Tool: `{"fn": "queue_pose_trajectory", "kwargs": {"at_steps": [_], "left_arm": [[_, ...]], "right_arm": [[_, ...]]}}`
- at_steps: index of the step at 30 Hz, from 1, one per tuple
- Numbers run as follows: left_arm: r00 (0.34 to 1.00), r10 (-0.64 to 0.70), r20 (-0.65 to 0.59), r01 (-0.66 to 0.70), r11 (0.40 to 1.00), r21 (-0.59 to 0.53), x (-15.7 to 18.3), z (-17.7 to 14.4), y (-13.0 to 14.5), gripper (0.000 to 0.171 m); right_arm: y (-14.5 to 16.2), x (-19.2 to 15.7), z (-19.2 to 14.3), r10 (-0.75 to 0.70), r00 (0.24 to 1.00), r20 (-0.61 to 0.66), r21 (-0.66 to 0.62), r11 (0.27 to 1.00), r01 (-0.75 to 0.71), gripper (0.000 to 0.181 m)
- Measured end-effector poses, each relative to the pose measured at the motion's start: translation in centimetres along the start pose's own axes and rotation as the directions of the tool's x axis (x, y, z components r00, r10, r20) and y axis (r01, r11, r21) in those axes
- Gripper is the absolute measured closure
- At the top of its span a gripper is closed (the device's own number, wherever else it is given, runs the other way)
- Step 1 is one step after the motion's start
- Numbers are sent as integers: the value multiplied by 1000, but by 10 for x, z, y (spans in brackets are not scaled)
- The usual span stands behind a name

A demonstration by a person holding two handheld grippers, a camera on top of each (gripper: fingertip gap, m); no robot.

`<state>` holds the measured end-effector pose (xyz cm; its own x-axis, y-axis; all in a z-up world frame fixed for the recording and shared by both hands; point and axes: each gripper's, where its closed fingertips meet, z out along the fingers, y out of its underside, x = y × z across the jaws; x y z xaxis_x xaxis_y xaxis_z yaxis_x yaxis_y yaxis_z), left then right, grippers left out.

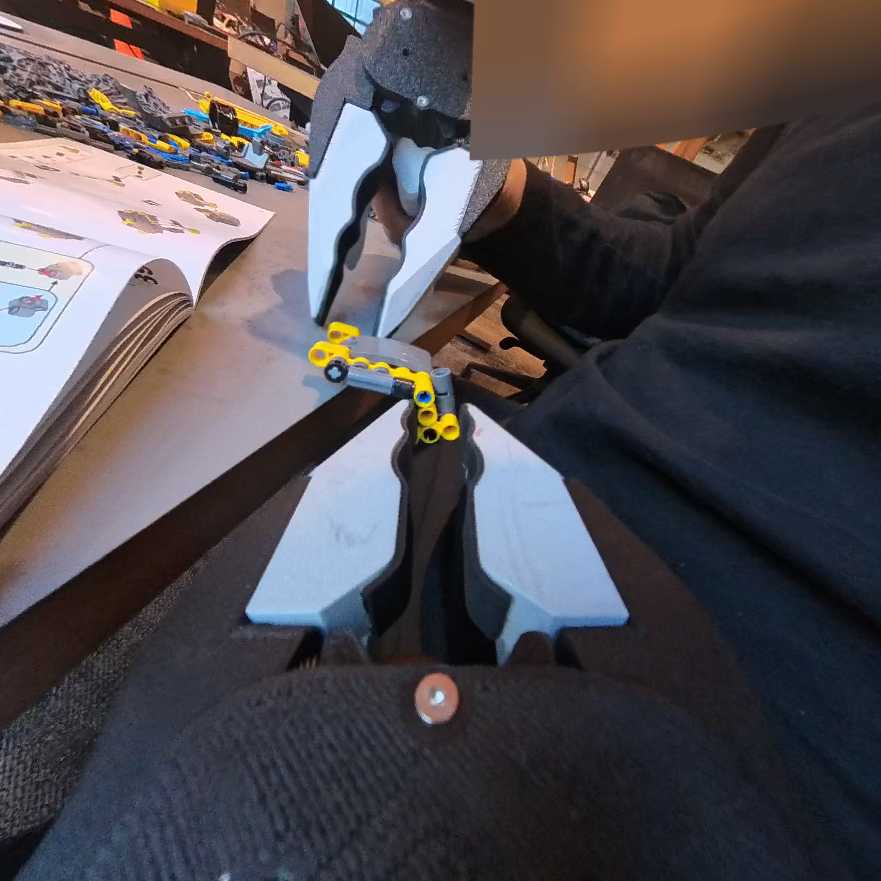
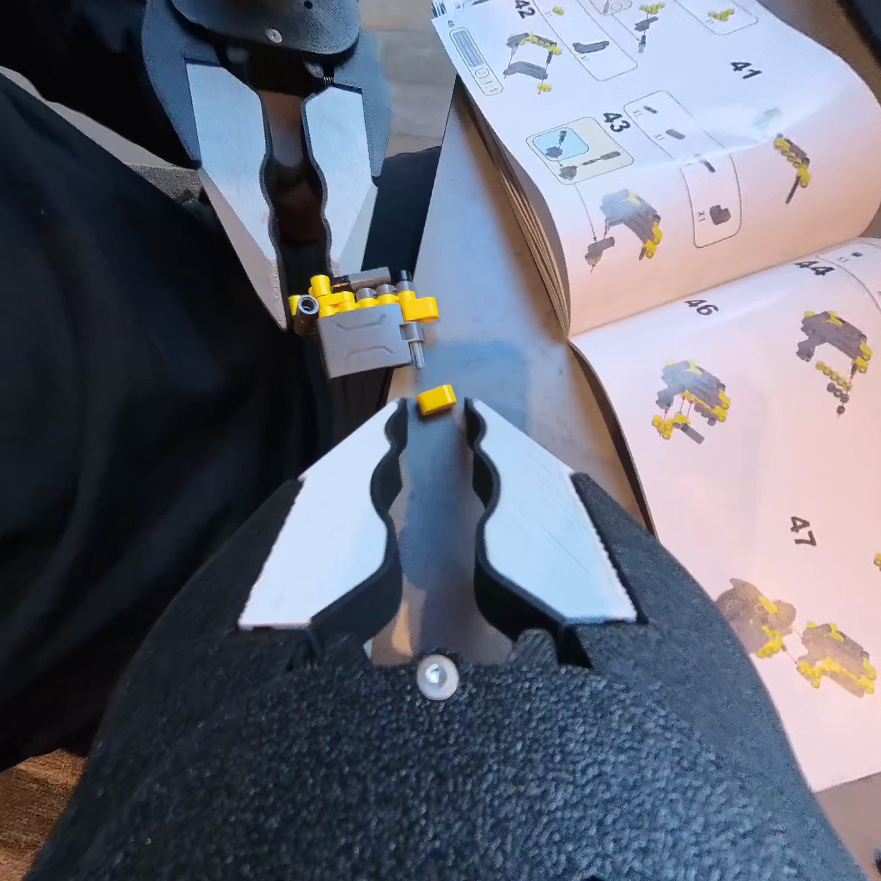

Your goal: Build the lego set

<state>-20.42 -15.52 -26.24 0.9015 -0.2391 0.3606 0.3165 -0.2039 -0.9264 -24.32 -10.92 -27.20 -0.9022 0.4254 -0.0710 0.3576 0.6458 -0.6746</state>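
Observation:
My left gripper (image 1: 438, 419) is shut on the yellow end of a small yellow and grey brick assembly (image 1: 381, 369) and holds it over the table's edge. In the right wrist view the left gripper (image 2: 310, 291) comes in from the top with the assembly (image 2: 362, 343), grey panel facing me. My right gripper (image 2: 435, 406) is open a little. A small loose yellow piece (image 2: 435, 399) sits between its tips, with a gap on each side, just short of the assembly. In the left wrist view the right gripper (image 1: 355, 326) points down at the assembly's far end.
An open instruction booklet (image 1: 95, 248) lies on the grey table (image 1: 190, 429); it also shows at the right of the right wrist view (image 2: 715, 333). Many loose yellow, blue and dark parts (image 1: 167, 128) lie at the back. A person in dark clothing (image 1: 715, 429) sits at the table's edge.

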Motion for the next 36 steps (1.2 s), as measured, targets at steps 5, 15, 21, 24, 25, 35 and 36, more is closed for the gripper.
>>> {"fn": "queue_pose_trajectory", "kwargs": {"at_steps": [5,15,21,24,25,35,36], "left_arm": [[1000,8,-20,-9,1000,-25,-4,0,3,155],[999,15,-31,-17,999,-44,-8,1,5,156],[999,29,-26,-29,999,-30,-10,0,5,156],[999,33,-30,-33,999,-24,-9,0,6,156],[999,36,-33,-37,999,-21,-9,0,6,156],[998,44,-39,-43,999,5,-7,2,5,156],[998,44,-37,-44,999,8,-7,2,5,156]], "right_arm": [[0,3,2,-14,1000,4,-18,1000,14,161],[-6,0,7,-18,998,61,-9,1000,19,166],[-8,1,8,10,998,62,6,1000,-10,166],[-8,1,8,15,998,62,11,1000,-16,166],[-8,1,8,17,998,62,12,1000,-18,166],[-9,2,8,36,997,62,27,999,-38,165],[-8,3,8,37,998,58,27,999,-38,165]]}}
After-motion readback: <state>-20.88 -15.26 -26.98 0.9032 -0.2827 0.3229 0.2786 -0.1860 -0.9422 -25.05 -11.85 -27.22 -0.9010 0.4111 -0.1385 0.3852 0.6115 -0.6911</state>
